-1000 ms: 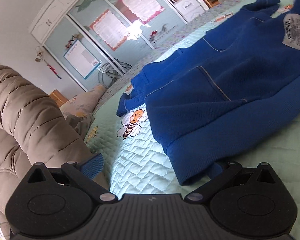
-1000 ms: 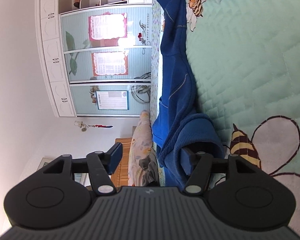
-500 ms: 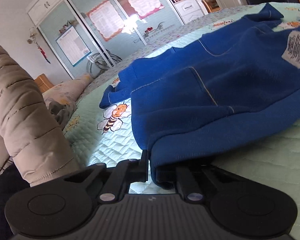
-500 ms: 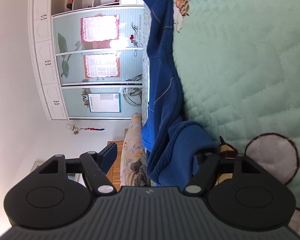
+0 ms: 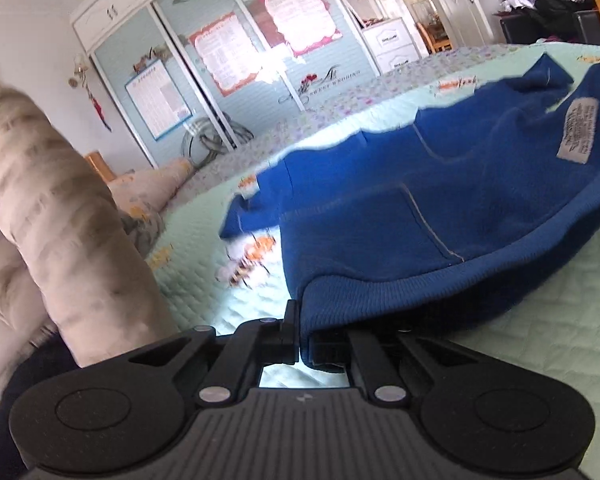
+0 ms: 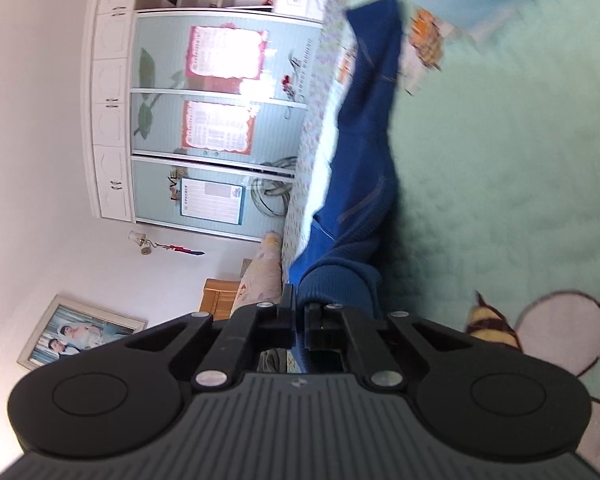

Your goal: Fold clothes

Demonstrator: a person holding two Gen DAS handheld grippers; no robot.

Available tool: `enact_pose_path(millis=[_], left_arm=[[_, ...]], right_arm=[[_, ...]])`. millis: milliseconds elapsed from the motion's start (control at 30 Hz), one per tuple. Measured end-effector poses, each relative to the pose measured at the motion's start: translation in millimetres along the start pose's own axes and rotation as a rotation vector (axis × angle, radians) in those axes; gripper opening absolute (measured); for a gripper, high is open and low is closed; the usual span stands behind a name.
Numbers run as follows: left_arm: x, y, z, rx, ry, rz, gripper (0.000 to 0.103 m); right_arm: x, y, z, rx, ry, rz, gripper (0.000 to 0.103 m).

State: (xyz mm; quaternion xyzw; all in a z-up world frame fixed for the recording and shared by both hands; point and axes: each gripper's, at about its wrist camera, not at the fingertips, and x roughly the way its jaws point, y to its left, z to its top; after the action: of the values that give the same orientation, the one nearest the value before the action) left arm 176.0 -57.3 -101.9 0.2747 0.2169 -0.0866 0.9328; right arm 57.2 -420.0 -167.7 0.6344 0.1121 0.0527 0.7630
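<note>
The blue sweatshirt lies spread on the bed's pale green quilt, its ribbed hem nearest the cameras and its inner face turned up, to judge by the sewn care label showing near the far right. The hem is where both claws have hold, which suits a fold that carries the bottom edge up over the body of the garment: a corner in each hand would keep the edge straight as it travels. The left claw is clamped shut on the ribbed corner, the cloth pinched between its pads and already raised off the quilt so that a dark shadow sits under the hem. The right claw, rolled so that the bed stands on edge in its view, has likewise closed tight on a bunched ribbed corner, and the rest of the garment trails away from it as a narrow blue strip. How much fabric sits between each pair of pads is hidden by the claw bodies, so I cannot say whether one layer or two is caught. A far sleeve or cuff pokes up past the label, but its shape is unclear. Motion blur smears the bee print on the quilt and the padded beige sleeve of the person at the left edge. Beyond the bed, a wardrobe with posters on its sliding doors fills the wall.
</note>
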Motion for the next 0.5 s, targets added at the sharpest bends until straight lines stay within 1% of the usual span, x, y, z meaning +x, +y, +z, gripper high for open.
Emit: enact_pose_path(millis=[33,167,233,333,367,433,467,500], left_arm=[[-8,4,6,0.006,-0.010,-0.001,0.003],[-37,24,31,0.001,-0.053,0.003,0.003],[-42,33,38,-0.011,-0.041,-0.004,0.004],[-33,30,24,-0.020,0.016,-0.031,0.006],[-28,26,17,-0.024,0.040,-0.042,0.006],[-22,17,3,-0.019,0.068,-0.051,0.006],[-19,13,-3,-0.018,0.078,-0.049,0.006],[-18,12,-6,-0.024,0.086,-0.046,0.006]], right_arm=[[-3,9,1,-0.025,-0.007,-0.002,0.005],[-17,61,4,-0.200,-0.041,-0.031,0.003],[-20,59,5,-0.183,-0.027,-0.042,0.001],[-24,57,6,-0.159,-0.007,-0.060,0.002],[-25,54,5,-0.143,0.005,-0.066,0.006],[-27,25,-6,-0.063,0.063,-0.068,0.007],[-28,13,-15,-0.039,0.087,-0.066,0.014],[-29,4,-23,-0.041,0.111,-0.091,0.031]])
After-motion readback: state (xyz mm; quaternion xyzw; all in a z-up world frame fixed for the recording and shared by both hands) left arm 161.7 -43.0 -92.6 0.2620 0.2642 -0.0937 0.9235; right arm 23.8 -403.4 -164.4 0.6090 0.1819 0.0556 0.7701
